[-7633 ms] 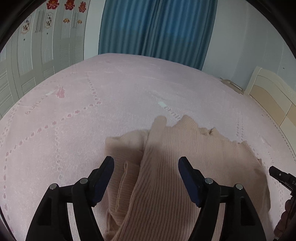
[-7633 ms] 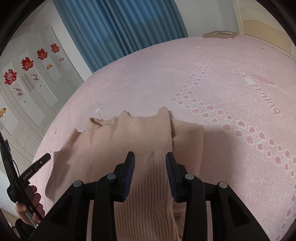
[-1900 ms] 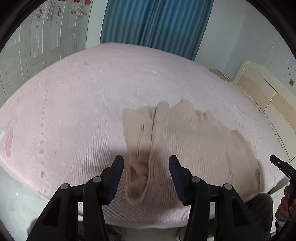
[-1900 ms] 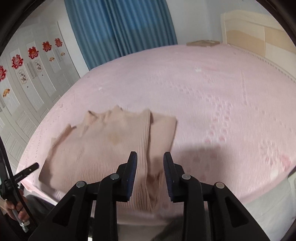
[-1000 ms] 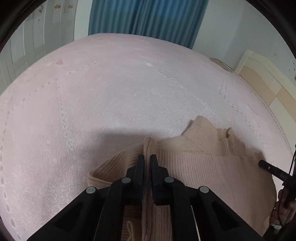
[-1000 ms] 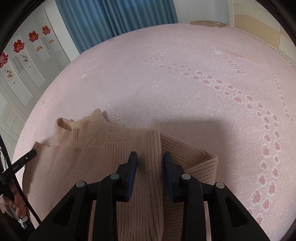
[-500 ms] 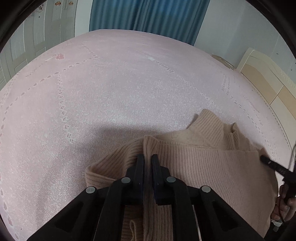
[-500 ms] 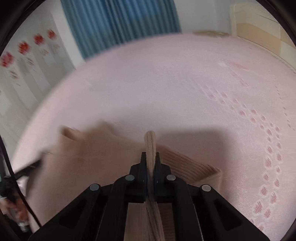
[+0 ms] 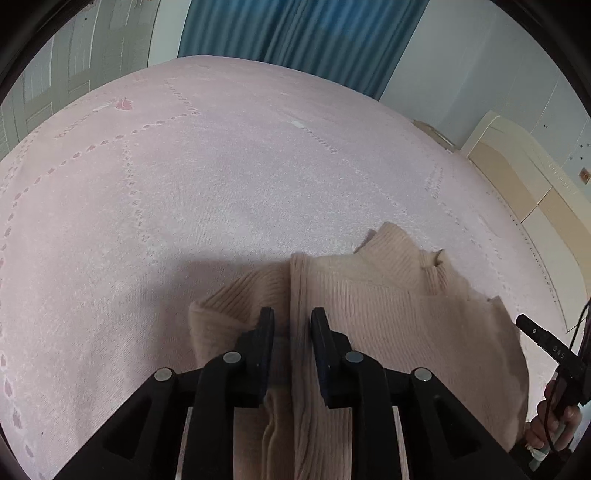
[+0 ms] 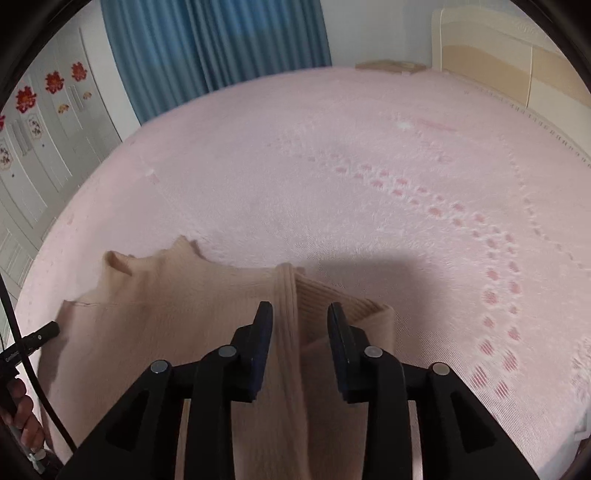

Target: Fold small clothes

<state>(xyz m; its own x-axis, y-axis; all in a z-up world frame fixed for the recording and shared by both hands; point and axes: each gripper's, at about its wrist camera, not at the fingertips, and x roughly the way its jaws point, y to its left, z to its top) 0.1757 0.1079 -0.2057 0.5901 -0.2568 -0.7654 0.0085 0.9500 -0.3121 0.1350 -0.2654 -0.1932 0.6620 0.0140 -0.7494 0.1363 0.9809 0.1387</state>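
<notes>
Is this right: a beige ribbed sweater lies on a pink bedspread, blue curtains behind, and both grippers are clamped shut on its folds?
Not quite. Sweater, bedspread and curtains are right, but the left gripper and right gripper have just been opening; each wrist view shows its pads clear of the fold between them.

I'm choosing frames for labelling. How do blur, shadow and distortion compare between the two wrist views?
Left wrist: sharp, a broad shadow on the bedspread ahead of the sweater, strong fisheye curve. Right wrist: slight motion blur on the sweater, a similar shadow, same curve.
</notes>
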